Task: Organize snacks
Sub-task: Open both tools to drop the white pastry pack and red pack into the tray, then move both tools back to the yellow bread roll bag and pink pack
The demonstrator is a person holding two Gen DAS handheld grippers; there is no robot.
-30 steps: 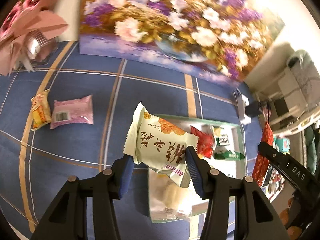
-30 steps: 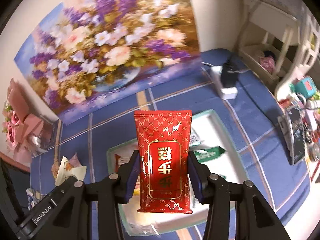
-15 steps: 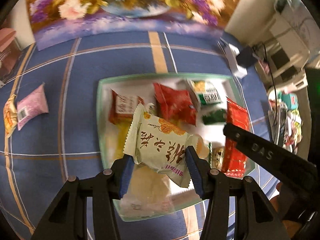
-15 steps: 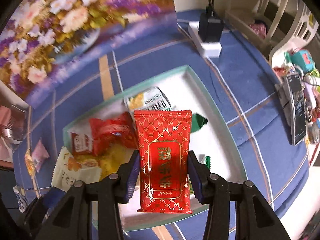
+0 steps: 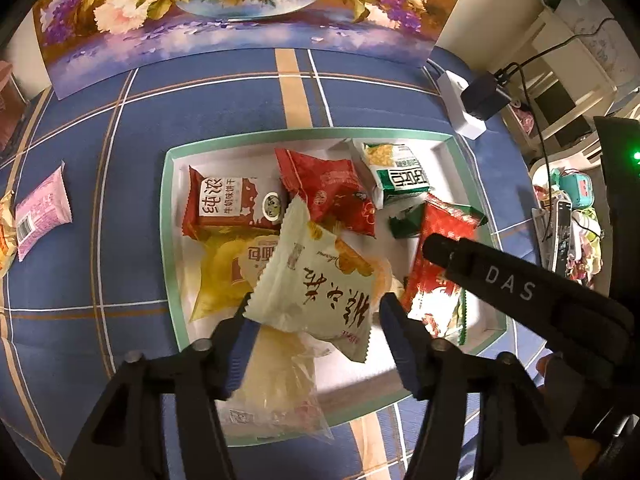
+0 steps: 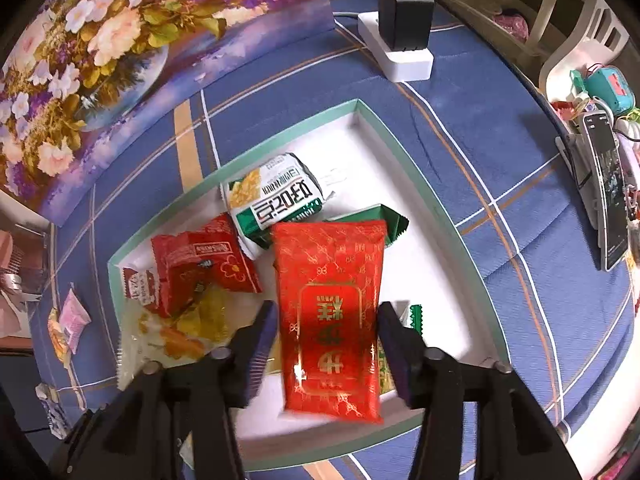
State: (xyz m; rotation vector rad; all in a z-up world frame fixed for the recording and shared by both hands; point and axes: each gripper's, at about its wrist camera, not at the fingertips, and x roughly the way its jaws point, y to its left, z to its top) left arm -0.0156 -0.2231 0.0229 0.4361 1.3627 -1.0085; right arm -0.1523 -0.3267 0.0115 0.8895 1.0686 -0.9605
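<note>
My left gripper [image 5: 314, 316] hangs over the green-rimmed white tray [image 5: 168, 200]. Its jaws have parted around a pale cream snack pack with red lettering [image 5: 316, 284], which rests on the pile of snacks in the tray. My right gripper [image 6: 326, 332] is above the same tray [image 6: 400, 148], jaws spread wider than the red and gold snack pack [image 6: 330, 312] between them; the pack looks released and a little blurred. The right gripper's arm [image 5: 520, 288] crosses the left wrist view. A pink pack [image 5: 40, 208] and a yellow one [image 5: 5, 240] lie on the cloth left of the tray.
The tray holds several packs: red ones [image 5: 328, 192], a green and white one [image 6: 276, 200], clear yellow ones [image 5: 224, 276]. A white power strip with a black charger [image 6: 404, 28] lies behind the tray. A flower painting [image 5: 240, 4] stands at the back. A phone [image 6: 608, 196] stands at right.
Both grippers dropped closer to the tray and opened. The cream pack and the red and gold pack, firmly pinched before, now sit loose between wider jaws.
</note>
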